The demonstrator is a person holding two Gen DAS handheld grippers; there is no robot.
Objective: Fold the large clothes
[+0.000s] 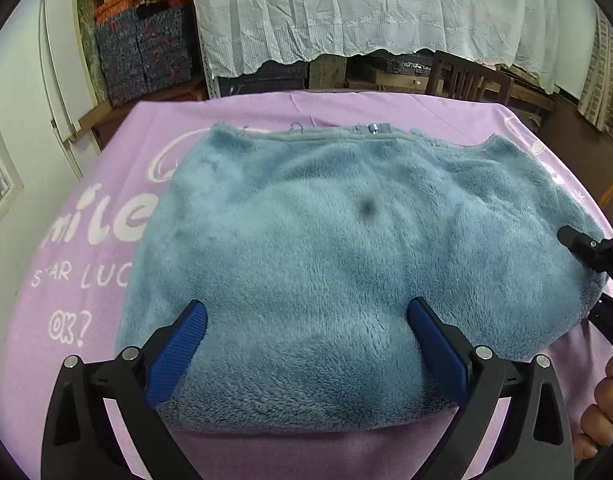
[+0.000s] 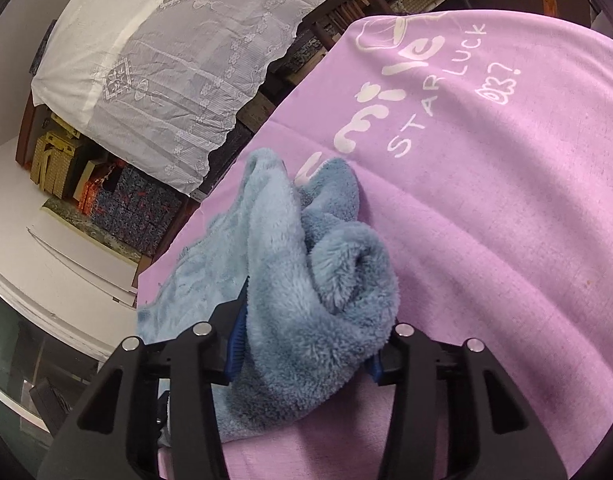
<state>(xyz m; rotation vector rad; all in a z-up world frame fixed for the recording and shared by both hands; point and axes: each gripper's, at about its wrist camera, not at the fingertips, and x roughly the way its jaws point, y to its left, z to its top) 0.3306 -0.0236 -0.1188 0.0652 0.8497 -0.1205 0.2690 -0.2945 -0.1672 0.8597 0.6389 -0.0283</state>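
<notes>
A fluffy blue fleece garment (image 1: 346,248) lies folded on the purple cloth-covered table (image 1: 86,264), zipper edge at the far side. My left gripper (image 1: 306,320) is open, its blue pads (image 1: 178,356) spread over the garment's near edge. My right gripper (image 2: 302,344) is shut on a bunched fold of the same garment (image 2: 306,264), lifted off the table (image 2: 506,220); its fingertips are buried in the fleece. The right gripper also shows at the right edge of the left wrist view (image 1: 586,248).
The purple cloth has white printed lettering (image 2: 418,92). Beyond the table are a white lace cover (image 1: 346,8), patterned boxes (image 1: 142,52), a wooden chair (image 1: 470,76) and white panels (image 1: 58,80). A hand (image 1: 602,408) shows at lower right.
</notes>
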